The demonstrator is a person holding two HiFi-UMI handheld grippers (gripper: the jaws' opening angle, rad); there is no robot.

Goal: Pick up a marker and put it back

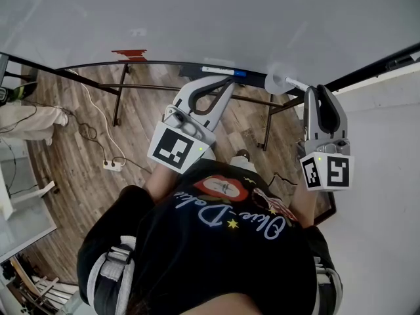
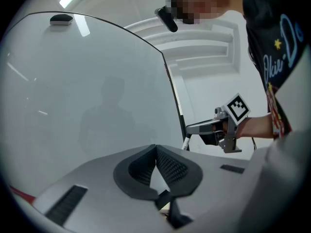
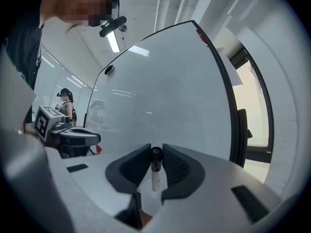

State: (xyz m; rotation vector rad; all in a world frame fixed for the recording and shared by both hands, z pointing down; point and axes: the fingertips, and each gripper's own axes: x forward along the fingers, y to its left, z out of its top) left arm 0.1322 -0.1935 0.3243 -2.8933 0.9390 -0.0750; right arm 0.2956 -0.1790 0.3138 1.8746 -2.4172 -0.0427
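- The right claw (image 3: pixel 156 155) grips a white marker (image 3: pixel 155 174) with its black end at the tips, held before the whiteboard (image 3: pixel 165 91).
- The left claw (image 2: pixel 155 148) is pinched together and empty, facing the board.

1. Whiteboard (image 1: pixel 197 18): smooth, glossy white face that carries reflections.
2. Floor (image 1: pixel 72 156) below the whiteboard: wood-look planks, matt.
3. Right hand-held gripper (image 3: pixel 156 148): matt grey plastic shell. Black pads (image 3: pixel 175 169), finely ribbed.
4. Marker (image 3: pixel 155 174): smooth white plastic barrel, black cap.
5. Shirt (image 1: pixel 216 261): black cloth.
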